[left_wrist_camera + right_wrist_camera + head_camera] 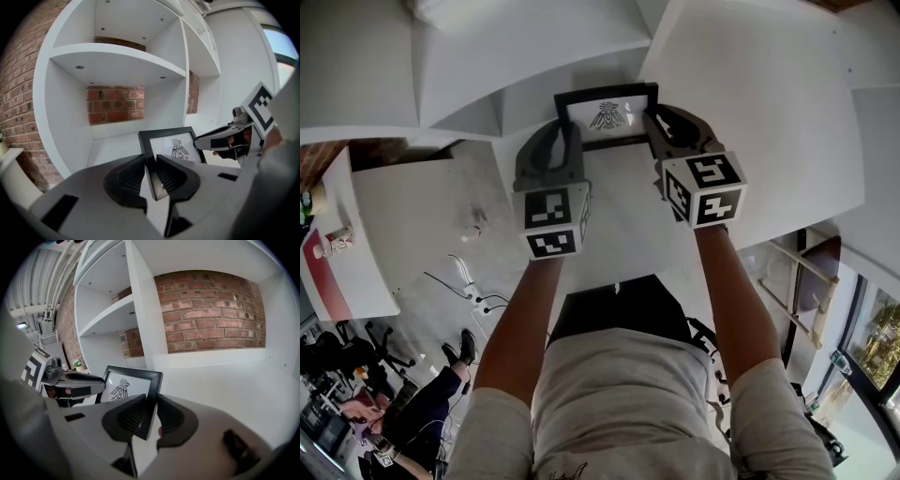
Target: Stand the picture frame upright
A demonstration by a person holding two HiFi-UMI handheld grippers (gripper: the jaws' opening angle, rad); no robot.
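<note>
A black picture frame [606, 114] with a bird drawing on white paper stands close to upright over the white shelf board [619, 197], its face toward me. My left gripper [565, 127] is shut on its left edge, and the black rail sits between the ribbed pads [136, 176]. My right gripper [654, 117] is shut on the right edge. The left gripper view shows the frame [174, 146] and the right gripper [220, 143] beyond it. The right gripper view shows the frame [125, 387] and the left gripper [82, 383]. I cannot tell whether the lower edge touches the board.
The white shelf unit has a curved left wall [49, 117], an upper shelf [117, 58] and an upright divider [143, 324], with a brick wall [211, 310] behind. Below in the head view lie cables on the floor [473, 291], a side table [337, 253] and a seated person [412, 403].
</note>
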